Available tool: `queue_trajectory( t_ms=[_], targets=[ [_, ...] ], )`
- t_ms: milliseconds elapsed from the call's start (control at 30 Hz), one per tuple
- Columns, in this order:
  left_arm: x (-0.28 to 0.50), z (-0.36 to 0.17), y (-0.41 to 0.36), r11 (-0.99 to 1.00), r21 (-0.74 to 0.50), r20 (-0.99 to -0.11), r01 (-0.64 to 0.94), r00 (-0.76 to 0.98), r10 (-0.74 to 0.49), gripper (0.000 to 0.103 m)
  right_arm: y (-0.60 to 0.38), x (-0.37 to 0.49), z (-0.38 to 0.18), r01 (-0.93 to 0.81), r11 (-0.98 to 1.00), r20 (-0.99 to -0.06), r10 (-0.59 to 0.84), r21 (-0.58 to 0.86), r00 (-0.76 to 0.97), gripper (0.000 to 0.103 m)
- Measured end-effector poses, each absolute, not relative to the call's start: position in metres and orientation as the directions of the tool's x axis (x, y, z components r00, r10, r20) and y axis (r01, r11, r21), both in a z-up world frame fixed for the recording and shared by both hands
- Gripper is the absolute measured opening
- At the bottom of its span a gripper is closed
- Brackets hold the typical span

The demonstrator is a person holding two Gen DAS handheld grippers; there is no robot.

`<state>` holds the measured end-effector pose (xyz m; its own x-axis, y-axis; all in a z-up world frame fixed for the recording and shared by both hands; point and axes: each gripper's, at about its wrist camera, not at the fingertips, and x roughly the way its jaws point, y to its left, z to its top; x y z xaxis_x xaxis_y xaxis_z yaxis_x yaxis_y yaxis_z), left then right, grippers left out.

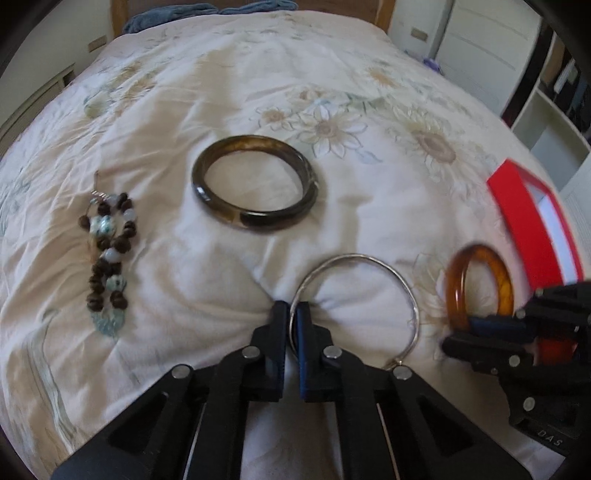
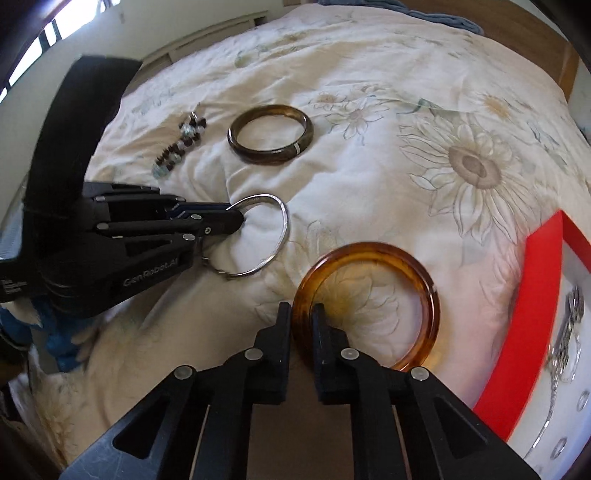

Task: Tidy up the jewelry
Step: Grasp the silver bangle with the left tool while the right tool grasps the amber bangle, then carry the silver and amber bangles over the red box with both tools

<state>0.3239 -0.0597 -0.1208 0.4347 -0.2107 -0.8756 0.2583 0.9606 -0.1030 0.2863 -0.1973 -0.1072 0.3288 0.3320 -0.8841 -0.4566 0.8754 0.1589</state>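
Observation:
My left gripper [image 1: 292, 314] is shut on the thin silver bangle [image 1: 400, 280], pinching its left rim on the bedspread; it also shows in the right wrist view [image 2: 280, 229]. My right gripper [image 2: 302, 314] is shut on the amber bangle [image 2: 424, 280], gripping its near-left rim; in the left wrist view the amber bangle [image 1: 502, 273] stands upright in that gripper [image 1: 476, 328]. A dark brown bangle [image 1: 255, 218] lies flat farther back. A beaded piece [image 1: 107, 251] with brown and pale blue beads lies at the left.
A red jewelry box [image 2: 524, 325] with a white lining sits at the right, with silver jewelry [image 2: 565, 343] inside. All rests on a floral white bedspread [image 2: 406, 110]. A wooden headboard [image 1: 122, 11] and blue cloth [image 1: 166, 14] are at the far end.

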Motion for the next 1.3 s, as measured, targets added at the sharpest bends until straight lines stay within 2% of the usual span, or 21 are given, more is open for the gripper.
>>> queue_trajectory(
  t_ms=[333, 733, 967, 1300],
  targets=[
    [0.27, -0.075, -0.035, 0.968, -0.116, -0.85, 0.222, 0.482, -0.212, 0.004, -0.204, 0.221, -0.067, -0.414, 0.842, -0.789, 0.499, 0.345, 0.358, 0.009],
    [0.208, -0.03, -0.029, 0.968, -0.062, -0.839, 0.242, 0.513, -0.182, 0.003, -0.205, 0.157, -0.017, -0.416, 0.822, -0.715, 0.554, 0.389, 0.426, 0.009],
    [0.202, 0.005, -0.08, 0.939, -0.069, -0.812, 0.338, 0.528, -0.25, 0.003, -0.261, 0.143, 0.002, -0.355, 0.864, -0.706, 0.498, 0.356, 0.504, 0.009],
    [0.221, 0.04, -0.219, 0.823, -0.147, -0.745, 0.549, 0.485, -0.458, 0.003, -0.367, 0.158, 0.0, -0.216, 0.937, -0.738, 0.35, 0.276, 0.577, 0.009]
  ],
)
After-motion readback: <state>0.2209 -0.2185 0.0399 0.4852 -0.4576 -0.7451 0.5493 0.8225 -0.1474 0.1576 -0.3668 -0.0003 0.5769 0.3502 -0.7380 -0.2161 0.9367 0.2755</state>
